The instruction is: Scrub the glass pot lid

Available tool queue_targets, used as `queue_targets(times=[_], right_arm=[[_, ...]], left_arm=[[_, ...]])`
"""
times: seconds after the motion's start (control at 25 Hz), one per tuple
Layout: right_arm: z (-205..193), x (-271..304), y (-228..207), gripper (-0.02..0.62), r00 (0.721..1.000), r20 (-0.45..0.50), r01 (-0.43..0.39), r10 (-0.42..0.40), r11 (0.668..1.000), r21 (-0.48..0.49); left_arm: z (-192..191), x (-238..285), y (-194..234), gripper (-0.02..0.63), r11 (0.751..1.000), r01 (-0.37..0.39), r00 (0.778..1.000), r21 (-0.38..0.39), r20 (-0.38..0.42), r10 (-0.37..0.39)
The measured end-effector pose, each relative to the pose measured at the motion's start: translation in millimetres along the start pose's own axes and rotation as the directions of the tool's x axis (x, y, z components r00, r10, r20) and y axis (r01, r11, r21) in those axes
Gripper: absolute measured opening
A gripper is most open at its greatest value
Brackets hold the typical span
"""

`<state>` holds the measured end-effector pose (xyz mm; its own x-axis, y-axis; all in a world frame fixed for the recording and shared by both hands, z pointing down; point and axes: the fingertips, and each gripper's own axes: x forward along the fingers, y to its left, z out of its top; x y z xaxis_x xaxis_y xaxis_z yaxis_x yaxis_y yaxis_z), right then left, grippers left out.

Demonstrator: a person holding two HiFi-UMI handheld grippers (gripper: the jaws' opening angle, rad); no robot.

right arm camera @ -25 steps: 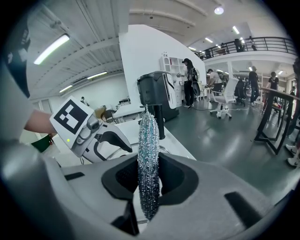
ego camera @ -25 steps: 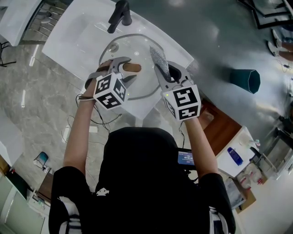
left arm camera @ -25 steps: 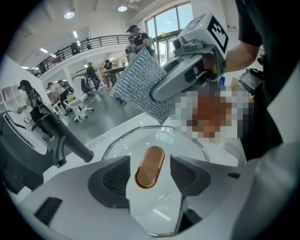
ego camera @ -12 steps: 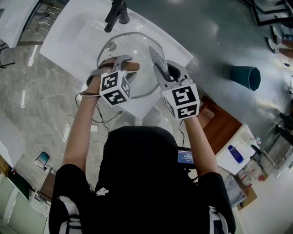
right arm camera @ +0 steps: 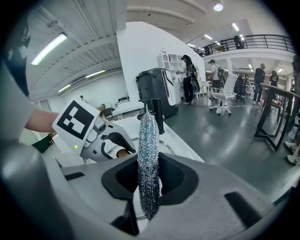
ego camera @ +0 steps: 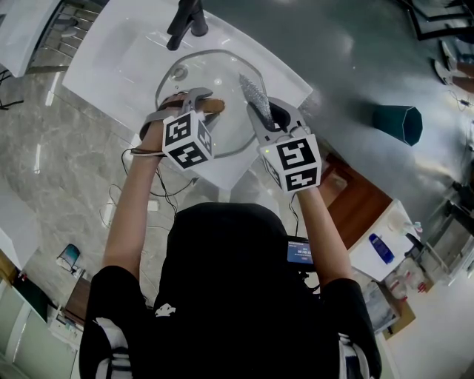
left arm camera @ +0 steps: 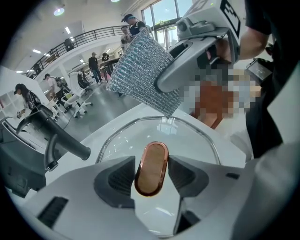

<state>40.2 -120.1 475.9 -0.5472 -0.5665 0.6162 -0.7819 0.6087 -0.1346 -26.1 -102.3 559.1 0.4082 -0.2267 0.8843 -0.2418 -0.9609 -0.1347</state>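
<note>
A round glass pot lid (ego camera: 216, 74) lies flat over the white sink, its copper-brown handle (ego camera: 213, 107) pointing up. My left gripper (ego camera: 204, 106) straddles that handle (left arm camera: 151, 168). Its jaws are closing, and the pads sit right at the handle's sides without clearly pressing it. My right gripper (ego camera: 268, 112) is shut on a silver mesh scrub pad (ego camera: 254, 90), which it holds upright above the lid's right part. The left gripper view shows the pad (left arm camera: 145, 70) hanging over the glass (left arm camera: 159, 133). Seen from the right gripper, the pad (right arm camera: 148, 159) is edge-on between the jaws.
A black faucet (ego camera: 189, 18) stands at the far side of the white sink counter (ego camera: 111, 52). A teal bin (ego camera: 396, 127) is on the floor to the right. Grey tiled floor lies to the left. Several people and chairs are far off.
My left gripper has slid slightly forward and to the right, further over the lid's handle. The right gripper and its scrub pad have hardly moved.
</note>
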Motion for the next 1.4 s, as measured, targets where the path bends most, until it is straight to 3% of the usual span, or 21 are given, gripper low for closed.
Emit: queue_targets(times=[0.52,0.92,1.12,1.4], right_arm=[[-5,3,1,0.072,1.0,-0.013,-0.008,0.008,1.0,-0.001],[-11,6,-2,0.072,1.0,-0.031,0.0,-0.001,1.0,-0.017],[-10,7,-3,0.072,0.998,-0.056,-0.001,-0.003,0.997,-0.081],[-12,14,-8,0.072,0.993,-0.12,-0.022,-0.009,0.965,-0.261]], left_arm=[[-3,-1,2,0.181,0.999,-0.016,1.0,-0.052,-0.017,0.015],[-3,0,2,0.173,0.999,-0.022,1.0,-0.047,-0.002,0.022],[-3,0,2,0.172,0.999,-0.021,1.0,-0.049,0.001,0.021],[-3,0,1,0.172,0.999,-0.005,1.0,-0.047,-0.003,0.005]])
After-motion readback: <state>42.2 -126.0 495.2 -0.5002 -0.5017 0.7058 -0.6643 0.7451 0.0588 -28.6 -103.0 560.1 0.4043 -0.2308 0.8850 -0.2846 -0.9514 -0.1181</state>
